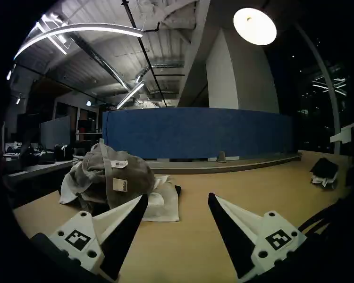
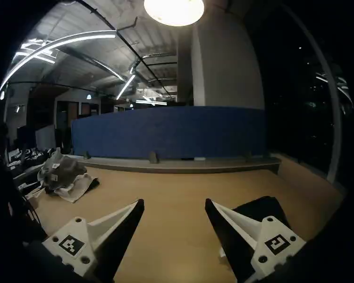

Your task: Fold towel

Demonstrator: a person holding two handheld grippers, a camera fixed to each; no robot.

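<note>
Several towels (image 1: 106,181) heaped, crumpled | grey over white | tags (image 1: 119,164) showing

Light wood tabletop (image 1: 252,188), closed off along the far edge by a grey rail (image 1: 233,163) carrying an upright blue divider panel (image 1: 196,132). On the left part of the surface, a crumpled heap of towels (image 1: 111,181): grey fabric with sewn-in labels on top, white fabric spread flat on the wood beneath. Near the right edge, well apart from the heap, a dark folded cloth (image 1: 324,169) resting on a white layer.
</note>
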